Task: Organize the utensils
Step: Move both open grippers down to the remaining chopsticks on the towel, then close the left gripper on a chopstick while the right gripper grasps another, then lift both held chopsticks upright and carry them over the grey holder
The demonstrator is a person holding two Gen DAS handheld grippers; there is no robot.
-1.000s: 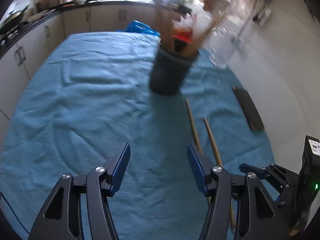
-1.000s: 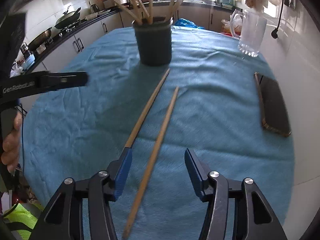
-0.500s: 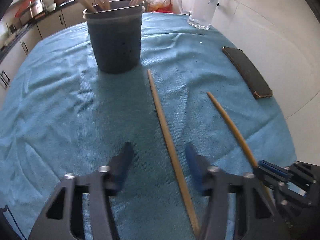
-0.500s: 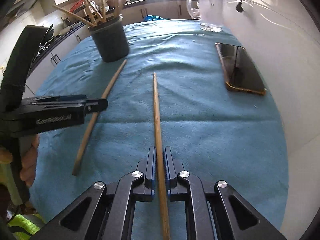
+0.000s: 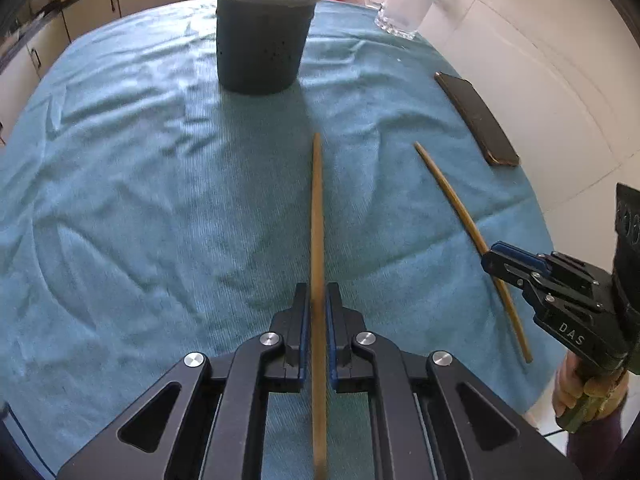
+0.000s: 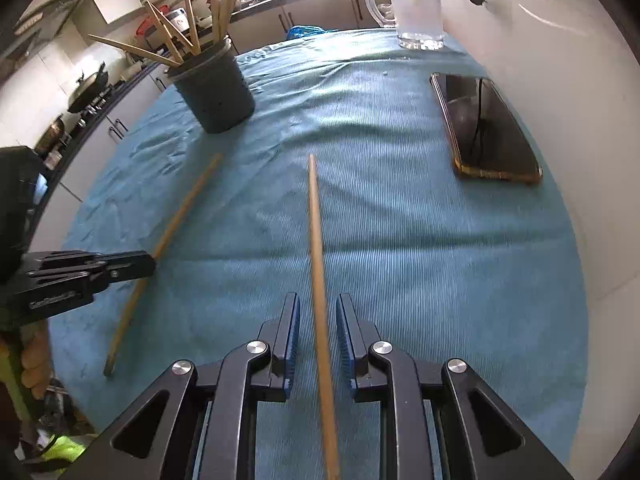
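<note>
On blue cloth (image 5: 160, 200) — left tongs (image 5: 317, 304) pinch chopstick (image 5: 317, 208) | right tongs (image 6: 317, 320) slack

White letters "DAS" are legible on the black body of the right gripper (image 5: 490, 262), seen from the left wrist view. The left gripper (image 6: 150, 264) carries white lettering on its side, too blurred to read.

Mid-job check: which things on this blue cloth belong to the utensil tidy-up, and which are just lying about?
Job:
- wooden chopstick between the left gripper fingers
- second wooden chopstick between the right gripper fingers
- dark round utensil holder with chopsticks

Lying about:
- black smartphone
- clear glass mug
</note>
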